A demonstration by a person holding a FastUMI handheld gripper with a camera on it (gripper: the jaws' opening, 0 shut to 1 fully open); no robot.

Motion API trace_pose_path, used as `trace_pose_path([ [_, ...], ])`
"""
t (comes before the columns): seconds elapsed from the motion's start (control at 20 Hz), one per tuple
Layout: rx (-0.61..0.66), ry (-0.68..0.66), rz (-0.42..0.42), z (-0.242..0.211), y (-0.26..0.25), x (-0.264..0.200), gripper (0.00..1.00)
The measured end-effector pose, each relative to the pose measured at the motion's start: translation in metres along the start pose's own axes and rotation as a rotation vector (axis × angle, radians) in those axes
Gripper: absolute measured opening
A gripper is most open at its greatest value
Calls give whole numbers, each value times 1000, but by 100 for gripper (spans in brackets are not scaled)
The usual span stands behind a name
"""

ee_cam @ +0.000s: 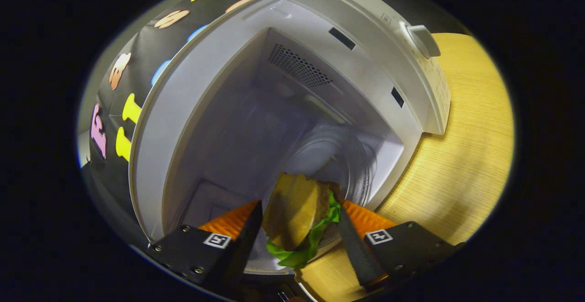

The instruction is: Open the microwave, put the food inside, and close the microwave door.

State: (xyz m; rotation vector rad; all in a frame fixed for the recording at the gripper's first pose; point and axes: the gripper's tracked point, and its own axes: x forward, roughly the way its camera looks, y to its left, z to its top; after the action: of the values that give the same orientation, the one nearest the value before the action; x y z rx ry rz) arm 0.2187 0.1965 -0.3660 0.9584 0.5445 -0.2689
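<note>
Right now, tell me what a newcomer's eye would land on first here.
First the burger, bun and green lettuce, clamped between the fingers of the gripper. Just beyond it gapes the open microwave, its glass turntable lying under and past the burger. To the microwave's side shows the wooden table.

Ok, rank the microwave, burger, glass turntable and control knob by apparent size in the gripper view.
1. microwave
2. glass turntable; about level with the burger held between the fingers, which is nearer the camera, so unsure
3. control knob

strong fisheye distortion is bending the microwave (pixel 365 41) edges; its cavity is lying in dim shadow, while the wooden table (pixel 470 156) is showing brightly lit.
</note>
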Motion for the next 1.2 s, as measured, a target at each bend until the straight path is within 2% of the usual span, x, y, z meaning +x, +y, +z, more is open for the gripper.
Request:
trace_pose_path([
  [0.05, -35, -18, -26, 3, -5, -6, 97],
  [0.3, -133, 8, -50, 13, -9, -37, 98],
  [0.5, -278, 42, -51, 31, -10, -75, 97],
  [0.85, -471, 64, 24, 63, -3, -160, 97],
  [1.2, -600, 53, 184, 68, 26, -249, 97],
])
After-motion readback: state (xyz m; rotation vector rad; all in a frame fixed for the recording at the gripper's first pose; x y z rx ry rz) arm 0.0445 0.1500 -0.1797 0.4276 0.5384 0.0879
